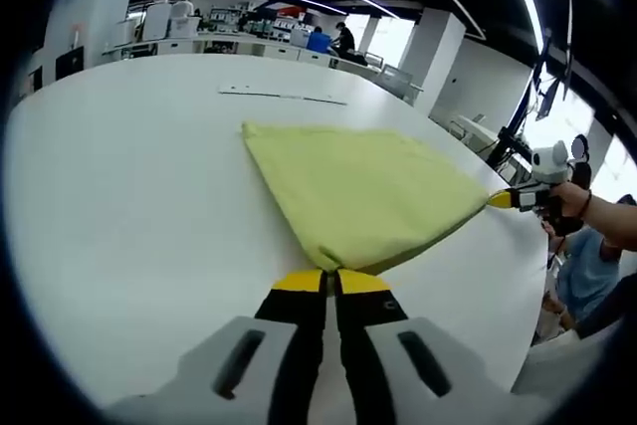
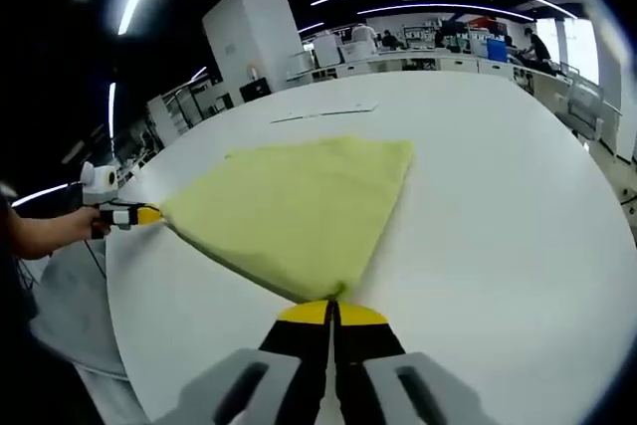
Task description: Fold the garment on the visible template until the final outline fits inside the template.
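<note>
Lying flat on white round table (image 1: pixel 119 206): pale yellow-green cloth garment (image 1: pixel 358 191), spread toward far side. Left gripper (image 1: pixel 330 281), yellow-tipped black jaws pressed together, pinching near corner of garment. Right gripper (image 2: pixel 331 312), jaws likewise clamped on opposite corner; seen at right in left gripper view (image 1: pixel 508 198), hand (image 1: pixel 572 208) behind it.

Both views low, close, sharing garment (image 1: pixel 363 196) from adjacent corners.
</note>
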Action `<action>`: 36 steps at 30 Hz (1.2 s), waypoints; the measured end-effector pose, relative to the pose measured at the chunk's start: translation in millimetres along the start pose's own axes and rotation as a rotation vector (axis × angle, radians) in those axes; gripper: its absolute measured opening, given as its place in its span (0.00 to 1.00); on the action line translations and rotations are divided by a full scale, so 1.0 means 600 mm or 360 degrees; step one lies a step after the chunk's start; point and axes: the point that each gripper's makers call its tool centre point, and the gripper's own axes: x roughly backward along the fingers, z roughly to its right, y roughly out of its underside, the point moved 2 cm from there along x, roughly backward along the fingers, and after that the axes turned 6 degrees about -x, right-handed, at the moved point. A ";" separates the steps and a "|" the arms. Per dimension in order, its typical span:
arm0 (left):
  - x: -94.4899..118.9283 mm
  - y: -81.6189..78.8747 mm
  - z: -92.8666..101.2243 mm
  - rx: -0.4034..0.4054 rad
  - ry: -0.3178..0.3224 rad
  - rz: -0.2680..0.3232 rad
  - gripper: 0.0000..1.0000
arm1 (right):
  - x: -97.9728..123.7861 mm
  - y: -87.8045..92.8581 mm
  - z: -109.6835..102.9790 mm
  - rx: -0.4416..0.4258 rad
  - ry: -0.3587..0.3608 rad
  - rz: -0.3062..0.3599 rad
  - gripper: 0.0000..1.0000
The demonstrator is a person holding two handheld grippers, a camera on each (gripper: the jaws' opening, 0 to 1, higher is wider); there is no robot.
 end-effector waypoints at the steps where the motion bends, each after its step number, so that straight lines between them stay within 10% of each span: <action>1: 0.001 0.000 -0.001 -0.0012 -0.0003 -0.0005 0.00 | 0.000 0.000 0.000 0.0002 0.0001 -0.0001 0.00; 36: 0.031 0.018 -0.006 -0.0345 -0.0054 -0.0140 0.00 | 0.032 0.014 0.003 0.0123 0.0041 -0.0080 0.00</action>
